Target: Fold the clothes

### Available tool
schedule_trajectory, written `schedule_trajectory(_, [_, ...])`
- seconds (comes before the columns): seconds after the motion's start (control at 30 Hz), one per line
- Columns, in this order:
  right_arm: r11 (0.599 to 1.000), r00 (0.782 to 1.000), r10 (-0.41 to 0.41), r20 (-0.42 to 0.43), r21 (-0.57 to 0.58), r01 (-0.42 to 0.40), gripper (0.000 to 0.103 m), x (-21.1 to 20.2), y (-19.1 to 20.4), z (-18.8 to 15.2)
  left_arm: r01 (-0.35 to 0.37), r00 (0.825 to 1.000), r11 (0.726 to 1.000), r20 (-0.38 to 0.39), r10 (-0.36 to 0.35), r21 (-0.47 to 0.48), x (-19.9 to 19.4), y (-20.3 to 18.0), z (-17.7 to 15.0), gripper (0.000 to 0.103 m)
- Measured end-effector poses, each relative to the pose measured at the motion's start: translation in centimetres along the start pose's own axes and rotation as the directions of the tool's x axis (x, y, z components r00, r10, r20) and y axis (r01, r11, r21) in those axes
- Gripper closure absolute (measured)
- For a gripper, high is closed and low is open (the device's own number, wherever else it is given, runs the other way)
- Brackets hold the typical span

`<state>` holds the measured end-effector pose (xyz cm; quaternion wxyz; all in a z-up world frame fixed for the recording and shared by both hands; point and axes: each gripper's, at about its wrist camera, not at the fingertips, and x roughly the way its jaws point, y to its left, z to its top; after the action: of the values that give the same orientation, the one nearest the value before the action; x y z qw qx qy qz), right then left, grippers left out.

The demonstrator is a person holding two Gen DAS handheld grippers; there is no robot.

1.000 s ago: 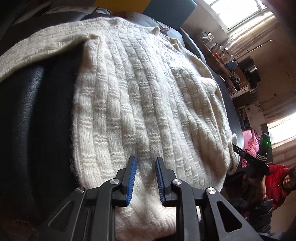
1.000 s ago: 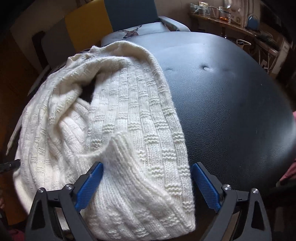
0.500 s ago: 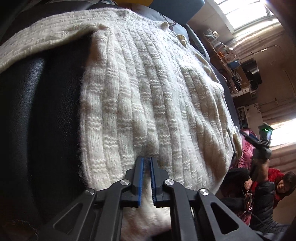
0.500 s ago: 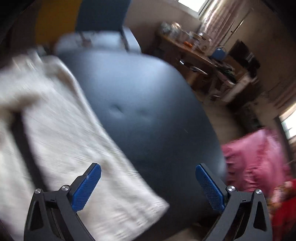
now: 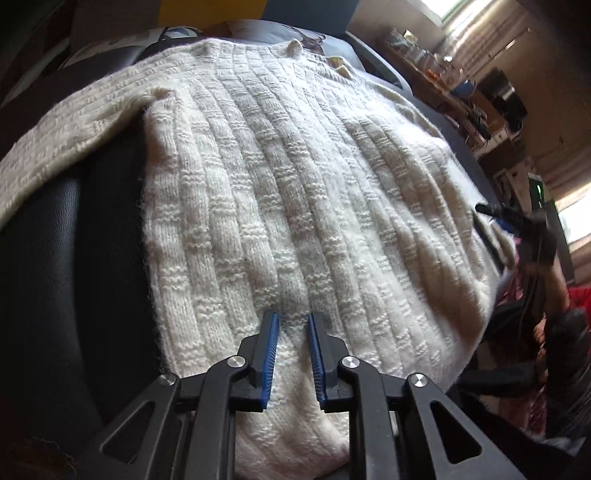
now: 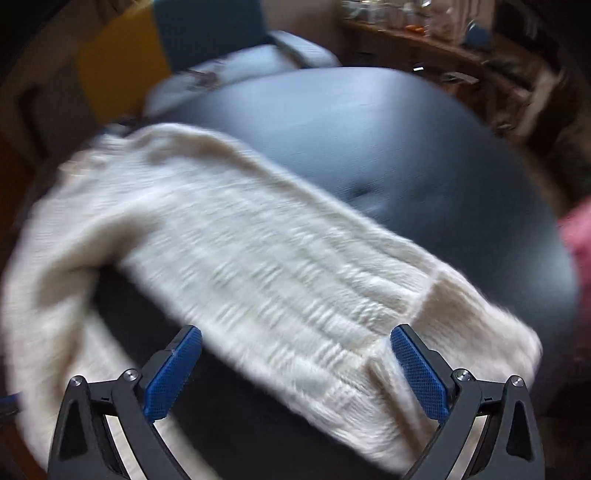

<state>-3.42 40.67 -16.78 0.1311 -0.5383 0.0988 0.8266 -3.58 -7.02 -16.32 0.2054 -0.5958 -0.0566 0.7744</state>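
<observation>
One cream knitted sweater (image 5: 295, 206) lies spread over a black padded, leather-like surface (image 6: 424, 155), and we see it from both wrist cameras. In the left wrist view its basket-weave body fills most of the frame, with the neckline and a small button at the far edge and one sleeve (image 5: 66, 136) reaching off to the left over the dark upholstery. Our left gripper (image 5: 292, 354) sits at the near hem: its blue-padded jaws stand narrow, a small gap between them, with knit showing in that gap. We cannot tell whether the pads pinch the fabric or only rest over it.

In the right wrist view, which is blurred, the other sleeve (image 6: 295, 273) runs diagonally from upper left to lower right, its ribbed cuff (image 6: 472, 332) lying at the near right edge of the black surface. Our right gripper (image 6: 295, 369) has its jaws wide apart, poised above the sleeve just short of the cuff; the right pad lies close to the seam where cuff meets sleeve, and nothing is held between them. A strip of black surface shows between this sleeve and the sweater's body at lower left.

Beyond the surface we see a yellow and blue chair back (image 6: 166, 48), a cluttered wooden shelf (image 6: 424, 33), and something pink (image 6: 580, 236) at the right edge.
</observation>
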Motion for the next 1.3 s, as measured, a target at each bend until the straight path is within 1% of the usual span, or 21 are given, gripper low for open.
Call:
schedule_trajectory(0.07, [0.999,0.999,-0.033,-0.016,-0.007,0.033,0.000,0.5,-0.5,0.8,-0.020,1.000,0.999,-0.009,0.020,0.025,0.0,0.1,0.5,0.085])
schedule_trajectory(0.13, [0.999,0.999,-0.044,-0.003,-0.020,0.044,0.000,-0.2,-0.2,1.4,-0.022,0.999,0.999,-0.025,0.023,0.023,-0.1,0.2,1.0,0.086])
schedule_trajectory(0.2, [0.998,0.996,0.049,0.072,-0.047,-0.046,0.000,-2.2,1.0,2.0,0.019,1.000,1.000,-0.024,-0.019,-0.001,-0.8,0.7,2.2,0.085])
schedule_trajectory(0.23, [0.994,0.991,0.094,0.097,-0.070,-0.087,0.000,-3.0,1.8,2.2,0.027,1.000,1.000,-0.001,-0.027,-0.001,-1.1,0.8,3.1,0.085])
schedule_trajectory(0.33, [0.972,0.974,0.185,0.127,-0.168,-0.163,0.000,-4.4,5.2,3.4,0.049,0.996,0.999,0.071,-0.049,0.001,-2.2,1.1,5.8,0.085])
schedule_trajectory(0.37, [0.962,0.967,0.224,0.121,-0.187,-0.199,0.000,-4.2,6.3,4.2,0.034,0.994,0.999,0.104,-0.035,0.011,-2.5,1.1,7.4,0.085])
schedule_trajectory(0.43, [0.940,0.949,0.297,0.107,-0.209,-0.271,0.000,-3.9,8.1,5.7,0.038,0.989,0.999,0.143,-0.041,0.027,-2.9,0.9,9.8,0.084])
schedule_trajectory(0.47, [0.928,0.939,0.330,0.091,-0.212,-0.306,0.000,-3.8,9.6,6.4,0.034,0.985,0.998,0.170,-0.042,0.049,-2.9,0.7,11.9,0.084])
schedule_trajectory(0.5, [0.911,0.924,0.378,0.065,-0.207,-0.358,0.000,-3.1,11.6,7.2,0.020,0.982,0.997,0.187,-0.034,0.075,-2.6,0.5,13.6,0.084])
schedule_trajectory(0.57, [0.886,0.900,0.435,0.021,-0.190,-0.423,0.000,-1.6,13.4,8.6,-0.027,0.978,0.995,0.208,0.006,0.100,-1.3,0.3,16.1,0.084])
schedule_trajectory(0.6, [0.886,0.902,0.431,0.006,-0.190,-0.422,0.000,-1.2,14.0,9.2,-0.049,0.976,0.993,0.217,0.024,0.109,-0.7,0.3,17.4,0.084])
schedule_trajectory(0.67, [0.891,0.911,0.413,-0.022,-0.196,-0.409,0.000,0.4,15.2,10.7,-0.051,0.977,0.994,0.209,0.030,0.095,1.4,1.3,20.3,0.084])
schedule_trajectory(0.77, [0.900,0.922,0.380,-0.069,-0.201,-0.386,0.000,3.6,16.3,12.9,-0.102,0.974,0.993,0.207,0.088,0.057,4.8,3.0,22.8,0.084])
schedule_trajectory(0.83, [0.921,0.949,0.300,-0.101,-0.227,-0.315,0.000,6.4,17.2,14.2,-0.112,0.975,0.994,0.196,0.108,0.008,6.4,5.4,23.3,0.084])
schedule_trajectory(0.87, [0.926,0.962,0.256,-0.092,-0.262,-0.272,0.000,7.2,17.9,14.6,-0.116,0.975,0.993,0.192,0.116,-0.012,7.1,6.5,23.6,0.087])
schedule_trajectory(0.97, [0.909,0.987,0.154,-0.047,-0.384,-0.160,0.000,8.0,20.3,15.3,-0.108,0.968,0.994,0.231,0.101,0.016,7.1,7.8,23.4,0.089])
schedule_trajectory(1.0, [0.906,0.987,0.159,-0.035,-0.392,-0.160,0.000,8.3,20.9,15.8,-0.107,0.965,0.994,0.243,0.098,0.026,7.1,8.2,23.4,0.089])
schedule_trajectory(1.07, [0.906,0.986,0.167,-0.025,-0.391,-0.163,0.000,8.6,21.4,16.4,-0.138,0.960,0.988,0.255,0.117,0.067,7.2,8.5,23.6,0.089])
schedule_trajectory(1.17, [0.907,0.984,0.174,-0.024,-0.385,-0.170,0.000,8.6,21.7,16.8,-0.153,0.959,0.984,0.255,0.125,0.092,7.2,9.3,24.7,0.089])
schedule_trajectory(1.23, [0.904,0.975,0.219,-0.032,-0.369,-0.215,0.000,7.6,20.9,16.8,-0.154,0.963,0.984,0.236,0.129,0.092,7.2,9.6,25.8,0.089])
schedule_trajectory(1.3, [0.896,0.958,0.287,-0.019,-0.350,-0.275,0.000,5.5,19.4,16.3,-0.192,0.963,0.977,0.208,0.169,0.094,6.7,9.4,26.4,0.089])
